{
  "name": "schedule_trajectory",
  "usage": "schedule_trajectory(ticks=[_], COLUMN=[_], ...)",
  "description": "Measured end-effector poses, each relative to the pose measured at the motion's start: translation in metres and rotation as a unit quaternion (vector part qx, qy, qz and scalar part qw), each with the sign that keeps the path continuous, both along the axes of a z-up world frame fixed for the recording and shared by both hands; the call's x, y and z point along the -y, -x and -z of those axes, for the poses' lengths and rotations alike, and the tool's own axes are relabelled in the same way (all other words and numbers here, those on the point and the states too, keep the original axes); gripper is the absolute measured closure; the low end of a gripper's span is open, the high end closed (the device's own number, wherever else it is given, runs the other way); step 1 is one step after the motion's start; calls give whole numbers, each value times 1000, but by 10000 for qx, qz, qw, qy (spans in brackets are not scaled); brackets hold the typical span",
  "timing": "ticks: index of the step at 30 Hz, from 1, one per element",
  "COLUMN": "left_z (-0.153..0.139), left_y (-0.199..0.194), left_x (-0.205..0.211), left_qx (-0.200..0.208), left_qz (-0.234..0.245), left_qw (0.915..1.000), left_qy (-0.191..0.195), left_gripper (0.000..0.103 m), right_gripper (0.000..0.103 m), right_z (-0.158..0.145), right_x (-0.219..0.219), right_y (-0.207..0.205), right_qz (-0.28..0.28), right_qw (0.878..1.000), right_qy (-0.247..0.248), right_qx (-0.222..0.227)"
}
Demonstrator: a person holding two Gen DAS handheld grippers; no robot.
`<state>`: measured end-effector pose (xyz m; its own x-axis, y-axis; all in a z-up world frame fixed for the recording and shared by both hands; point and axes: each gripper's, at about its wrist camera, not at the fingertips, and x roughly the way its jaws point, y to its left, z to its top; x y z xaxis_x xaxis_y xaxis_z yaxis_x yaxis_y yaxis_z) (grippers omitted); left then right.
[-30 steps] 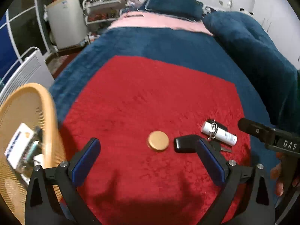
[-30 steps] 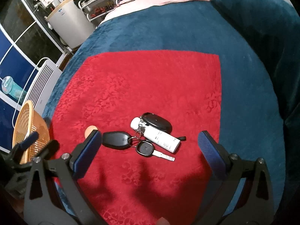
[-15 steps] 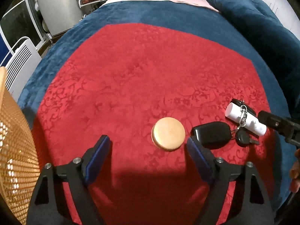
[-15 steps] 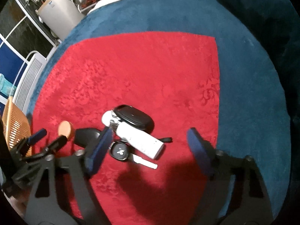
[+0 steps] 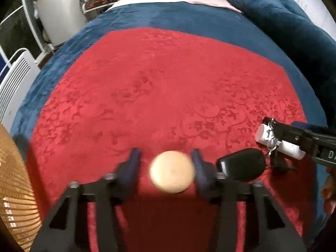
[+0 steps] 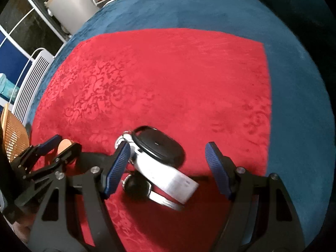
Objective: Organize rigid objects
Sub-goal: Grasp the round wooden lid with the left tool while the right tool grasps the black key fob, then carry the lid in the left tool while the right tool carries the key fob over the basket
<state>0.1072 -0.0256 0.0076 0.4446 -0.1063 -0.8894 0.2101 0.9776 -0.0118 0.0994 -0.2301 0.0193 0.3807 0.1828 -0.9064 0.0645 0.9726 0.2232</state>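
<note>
Little of the sorting looks done: everything in view lies loose on the red cloth [image 5: 168,88], and the wicker basket [image 5: 14,189] at the left edge shows nothing I can make out inside. Nearest in the left wrist view, the left gripper [image 5: 166,168] is closing around the round tan lid [image 5: 172,171], which sits flat between its blue pads; the right pad looks at the lid's edge, the left one stands a little off, so it is not yet pinched. Just right of it lies a black key fob [image 5: 241,164], touching nothing of the tongs that I can tell. In the right wrist view, the right gripper [image 6: 166,168] stands half spread over the key bunch: the white cylinder [image 6: 163,174] and the black oval fob [image 6: 159,147] lie between its pads, untouched. Both lifts and the carry to the basket are left, I judge. Beyond lies the blue bedspread [image 5: 168,19].
</note>
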Motion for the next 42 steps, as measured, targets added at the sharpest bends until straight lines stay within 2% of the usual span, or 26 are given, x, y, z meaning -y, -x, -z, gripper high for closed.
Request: schedule_trajectory(ticks=[3, 6, 8, 12, 14, 16, 17, 19, 20, 21, 23, 26, 27, 29, 30, 33, 37, 42], left_z=[-2, -3, -3, -2, -2, 0, 1, 1, 1, 0, -1, -1, -1, -2, -3, -7, -19, -45], left_y=[-2, 1, 3, 3, 4, 7, 8, 10, 10, 10, 11, 12, 12, 12, 12, 10, 14, 25], left_x=[-16, -21, -22, -23, -23, -16, -13, -9, -9, -10, -14, -17, -16, -17, -19, -31, -42, -50], left_qx=[-98, -103, -108, -96, -106, -117, -102, -56, -52, -62, -83, -94, -96, -59, -65, -127, -60, 208], left_qz=[-215, -245, -215, -183, -144, -43, 29, 92, 94, 80, 19, 26, 41, 14, -20, -203, -375, -417], left_qw=[9994, 9991, 9992, 9991, 9990, 9991, 9994, 9997, 9997, 9997, 9994, 9992, 9993, 9996, 9994, 9972, 9944, 9920], left_qy=[272, 321, 333, 379, 414, 404, 332, 211, 197, 223, 329, 381, 360, 279, 329, 711, 991, 1174], left_gripper=[63, 63, 62, 61, 55, 44, 42, 42, 42, 42, 42, 42, 45, 60, 64, 64, 64, 64], right_gripper=[22, 21, 21, 21, 21, 21, 21, 25, 41, 43, 43, 43, 43, 43, 43, 43, 43, 43], right_z=[4, 11, 13, 9, 7, 6, 7, 10, 12, 11, 6, -3, -8, -16, -20, -36, -50, -66], right_x=[-9, -21, -28, -34, -36, -42, -44, -52, -57, -61, -61, -50, -44, -34, -30, -20, -15, -26], right_y=[-8, -13, -14, -14, -15, -17, -19, -23, -25, -24, -20, -10, -7, -1, 2, 11, 19, 14], right_qz=[-96, -244, -314, -307, -285, -296, -310, -370, -466, -574, -602, -522, -456, -362, -315, -258, -216, -239], right_qw=[9999, 9996, 9992, 9994, 9993, 9990, 9989, 9981, 9971, 9955, 9955, 9970, 9976, 9982, 9982, 9976, 9966, 9944], right_qy=[-43, 56, 201, 186, 228, 318, 346, 474, 589, 734, 681, 392, 259, 71, 7, -46, -115, -236], right_qx=[-55, -153, -106, -15, 35, 66, 70, 87, 124, 194, 279, 409, 444, 481, 509, 645, 787, 1001])
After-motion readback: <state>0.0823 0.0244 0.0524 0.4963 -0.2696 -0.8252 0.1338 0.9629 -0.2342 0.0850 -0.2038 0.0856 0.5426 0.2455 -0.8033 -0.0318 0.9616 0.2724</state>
